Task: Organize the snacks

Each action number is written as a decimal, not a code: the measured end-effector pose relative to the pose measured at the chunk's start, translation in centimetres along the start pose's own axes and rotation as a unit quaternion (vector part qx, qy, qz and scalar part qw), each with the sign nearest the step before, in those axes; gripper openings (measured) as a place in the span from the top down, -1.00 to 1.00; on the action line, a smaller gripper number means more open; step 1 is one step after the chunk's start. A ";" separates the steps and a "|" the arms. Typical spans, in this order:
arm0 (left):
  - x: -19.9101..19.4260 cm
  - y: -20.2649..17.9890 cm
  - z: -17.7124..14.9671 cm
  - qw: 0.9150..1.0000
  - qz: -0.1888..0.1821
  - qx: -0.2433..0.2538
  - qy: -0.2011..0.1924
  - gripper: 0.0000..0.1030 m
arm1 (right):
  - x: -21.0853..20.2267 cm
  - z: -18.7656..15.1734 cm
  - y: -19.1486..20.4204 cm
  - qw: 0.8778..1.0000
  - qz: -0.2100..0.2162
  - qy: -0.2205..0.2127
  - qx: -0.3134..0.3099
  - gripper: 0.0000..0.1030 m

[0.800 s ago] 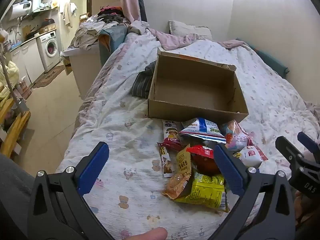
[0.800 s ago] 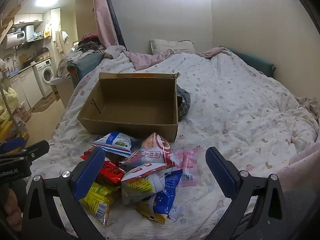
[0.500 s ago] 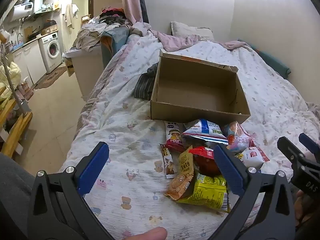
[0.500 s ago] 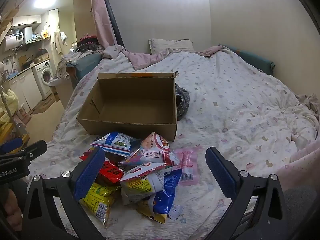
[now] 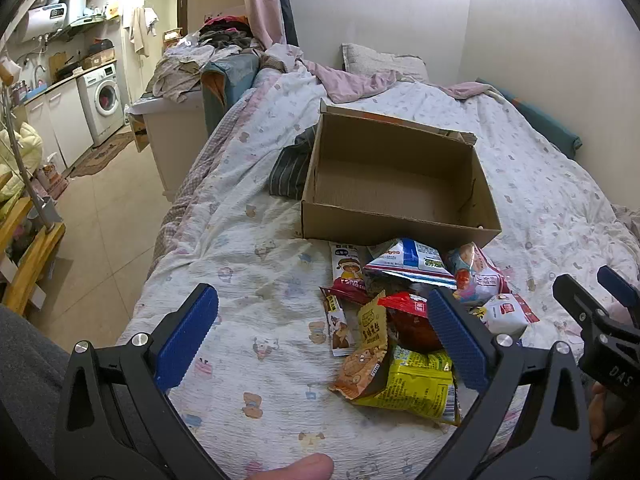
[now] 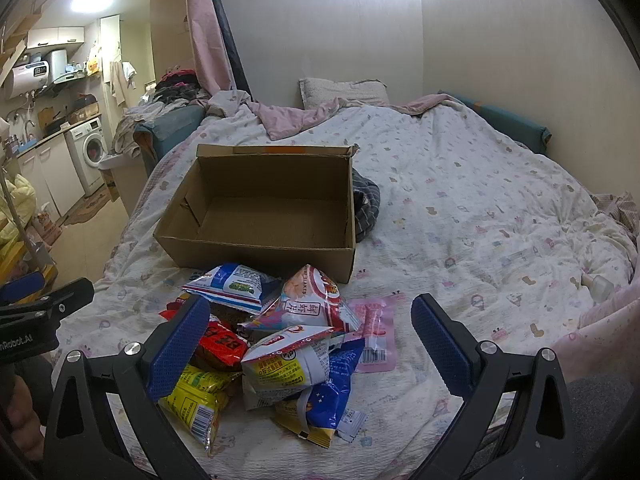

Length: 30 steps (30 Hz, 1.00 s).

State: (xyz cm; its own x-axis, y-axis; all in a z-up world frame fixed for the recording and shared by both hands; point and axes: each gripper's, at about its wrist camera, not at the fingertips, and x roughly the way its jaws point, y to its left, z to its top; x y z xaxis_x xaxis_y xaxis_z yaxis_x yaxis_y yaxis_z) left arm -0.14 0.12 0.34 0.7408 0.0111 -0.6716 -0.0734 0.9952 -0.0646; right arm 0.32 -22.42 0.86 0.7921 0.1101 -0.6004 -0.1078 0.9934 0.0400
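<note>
Left gripper [image 5: 320, 336] hangs with jaws spread wide, holding nothing, above the bed [image 5: 248, 280]; snack packets [image 5: 404, 320] lie at 3 o'clock below a cardboard box [image 5: 396, 184]. Right gripper [image 6: 310, 340], equally spread and unladen, frames the packets [image 6: 280, 344]; the box [image 6: 260, 216] sits at 11 o'clock.

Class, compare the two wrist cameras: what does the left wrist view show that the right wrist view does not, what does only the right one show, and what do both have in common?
Only the left wrist view shows the brown snack stick packet at the pile's left edge and a fingertip at the bottom of the frame.

Only the right wrist view shows the pink packet and the blue packet on the pile's right side.

Both show the empty cardboard box on the bed, the yellow packet and the washing machine. Each view's own gripper, left gripper and right gripper, stands wide open, holding nothing.
</note>
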 end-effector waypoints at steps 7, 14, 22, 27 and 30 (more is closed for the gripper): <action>0.0 0.0 0.0 1.000 0.000 0.000 0.000 -1.00 | -0.1 0.2 0.1 1.000 0.003 0.005 0.006 -1.00; 0.0 0.0 0.0 1.000 -0.001 0.000 0.000 -1.00 | -0.1 0.2 0.2 1.000 0.002 0.006 0.007 -1.00; 0.0 0.0 0.1 1.000 0.001 0.001 -0.001 -1.00 | 0.1 0.1 -0.2 1.000 0.002 0.008 0.012 -1.00; -0.1 0.1 0.1 1.000 0.001 0.002 -0.002 -1.00 | 0.2 0.1 -0.2 1.000 0.000 0.009 0.016 -1.00; -0.1 0.0 0.2 1.000 0.001 0.003 -0.003 -1.00 | 0.2 0.1 -0.3 1.000 0.000 0.009 0.014 -1.00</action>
State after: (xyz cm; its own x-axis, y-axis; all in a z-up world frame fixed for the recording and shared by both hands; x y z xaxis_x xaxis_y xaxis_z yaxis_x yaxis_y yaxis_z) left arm -0.06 0.17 0.52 0.7449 0.0133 -0.6670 -0.0706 0.9958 -0.0591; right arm 0.56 -22.66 0.84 0.7813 0.1089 -0.6146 -0.0899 0.9940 0.0618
